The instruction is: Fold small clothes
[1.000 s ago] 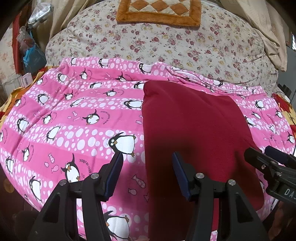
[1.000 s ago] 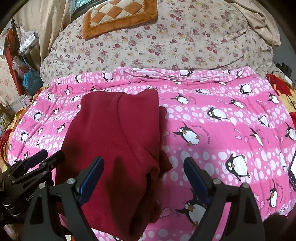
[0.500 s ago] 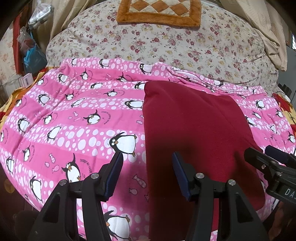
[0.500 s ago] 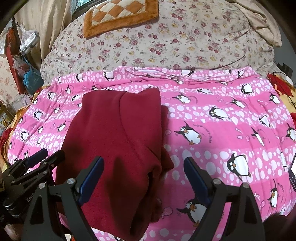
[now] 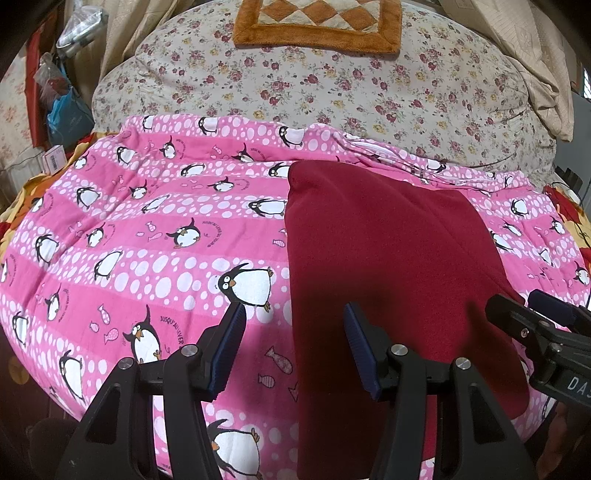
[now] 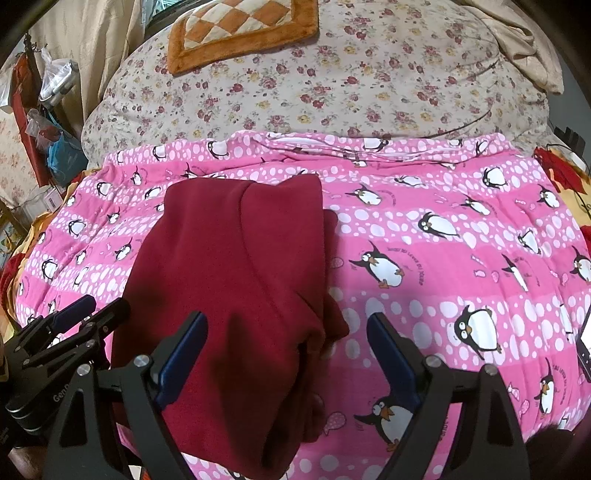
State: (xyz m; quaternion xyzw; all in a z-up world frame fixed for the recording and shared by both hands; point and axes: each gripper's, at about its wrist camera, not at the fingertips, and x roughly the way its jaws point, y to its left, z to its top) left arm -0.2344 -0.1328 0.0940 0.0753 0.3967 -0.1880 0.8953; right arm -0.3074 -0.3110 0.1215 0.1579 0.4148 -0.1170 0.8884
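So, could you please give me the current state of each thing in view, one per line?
dark red garment: folded lengthwise, lying flat on the blanket, not gripped.
penguin blanket: spread over the bed, slightly rumpled along its far edge.
left gripper: open, empty, over the garment's left edge.
right gripper: wide open, empty, over the garment's right edge.

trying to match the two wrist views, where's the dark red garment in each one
Left wrist: the dark red garment fills the centre-right, running down to the lower edge.
Right wrist: it lies left of centre, running down to the lower edge.
Shared landmark: the orange checkered mat at the top, on the floral bedding.
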